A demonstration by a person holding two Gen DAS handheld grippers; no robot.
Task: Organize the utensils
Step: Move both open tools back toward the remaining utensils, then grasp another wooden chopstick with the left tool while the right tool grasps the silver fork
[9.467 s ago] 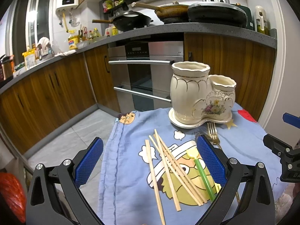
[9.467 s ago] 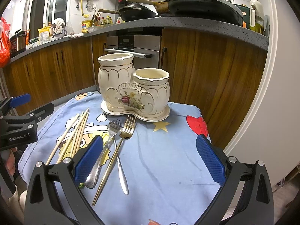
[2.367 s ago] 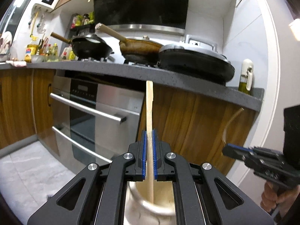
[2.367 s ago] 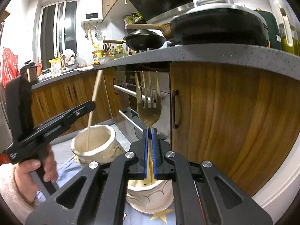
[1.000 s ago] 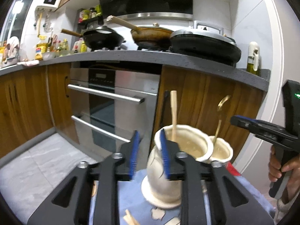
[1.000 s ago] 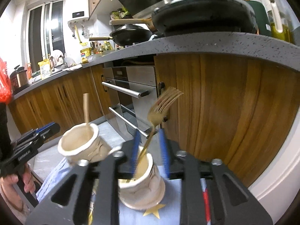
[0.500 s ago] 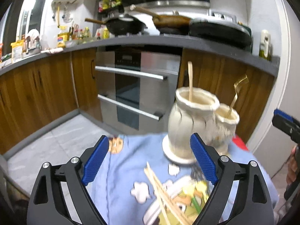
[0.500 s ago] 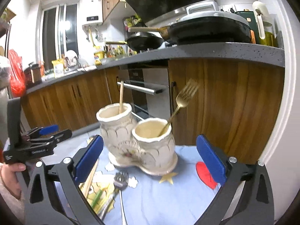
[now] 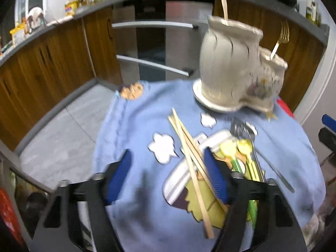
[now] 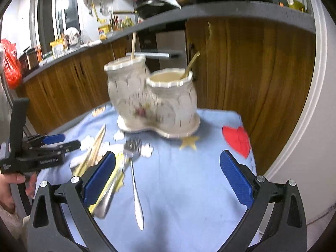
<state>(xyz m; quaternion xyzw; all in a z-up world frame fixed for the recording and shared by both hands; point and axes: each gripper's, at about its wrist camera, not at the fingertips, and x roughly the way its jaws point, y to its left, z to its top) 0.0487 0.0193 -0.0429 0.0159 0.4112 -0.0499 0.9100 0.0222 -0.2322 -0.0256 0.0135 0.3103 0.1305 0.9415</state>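
A cream two-pot utensil holder (image 9: 237, 67) (image 10: 153, 96) stands at the far side of the blue cartoon cloth (image 9: 130, 138) (image 10: 189, 178). One chopstick (image 9: 224, 5) (image 10: 133, 45) stands in its taller pot, a gold fork (image 9: 280, 40) (image 10: 192, 62) in the shorter. Several chopsticks (image 9: 191, 157) (image 10: 95, 147), a silver fork (image 10: 134, 176) (image 9: 241, 129) and a green-handled yellow spoon (image 9: 244, 149) lie on the cloth. My left gripper (image 9: 168, 176) is open and empty above the chopsticks. My right gripper (image 10: 168, 178) is open and empty above the cloth, right of the silver fork.
Wooden kitchen cabinets (image 9: 52, 63), an oven (image 9: 151, 46) and a dark countertop (image 10: 231, 10) with pans stand behind the table. The grey tiled floor (image 9: 63, 126) lies left of the table. A white door frame (image 10: 315, 105) rises at the right.
Both grippers let go of the chopstick and the gold fork into the holder, opened wide, pulled back and tilted down over the cloth.
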